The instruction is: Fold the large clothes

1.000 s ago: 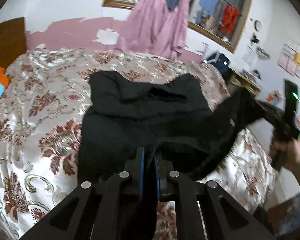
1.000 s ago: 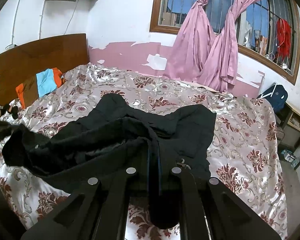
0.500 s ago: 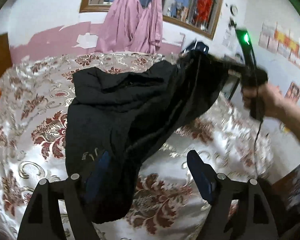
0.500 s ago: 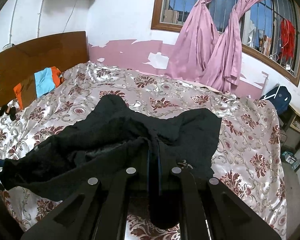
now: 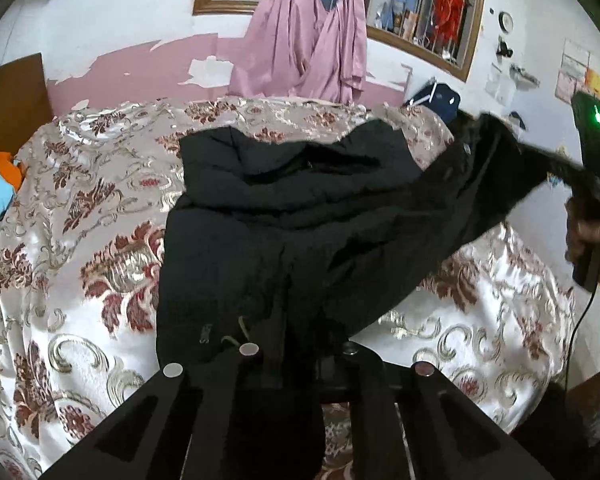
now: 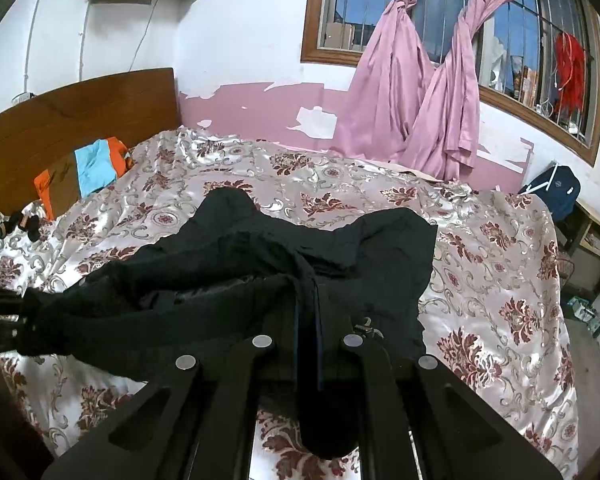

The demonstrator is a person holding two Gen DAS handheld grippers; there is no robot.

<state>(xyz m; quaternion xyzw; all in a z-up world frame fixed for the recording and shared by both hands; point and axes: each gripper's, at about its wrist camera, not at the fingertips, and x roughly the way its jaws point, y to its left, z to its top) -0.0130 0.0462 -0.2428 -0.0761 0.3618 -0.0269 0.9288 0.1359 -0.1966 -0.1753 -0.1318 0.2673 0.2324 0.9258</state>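
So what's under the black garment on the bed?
Around the black garment only the floral bedspread shows, so it lies directly on that. Whatever might sit beneath its bunched middle is covered, and neither view shows it.

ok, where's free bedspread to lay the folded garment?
Free: the bedspread right of the black garment toward the backpack, and the strip between it and the pink wall. Crowded: the headboard corner, with orange-blue clothes.

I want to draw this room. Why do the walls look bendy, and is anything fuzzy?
Both views bend: a fisheye lens curves the brown wooden window frame and leaves dark corners. Left wrist view: the black fabric jacket and the hand at the right edge smear with blur. Right wrist view: sharp, with the shiny floral satin bedspread glinting.
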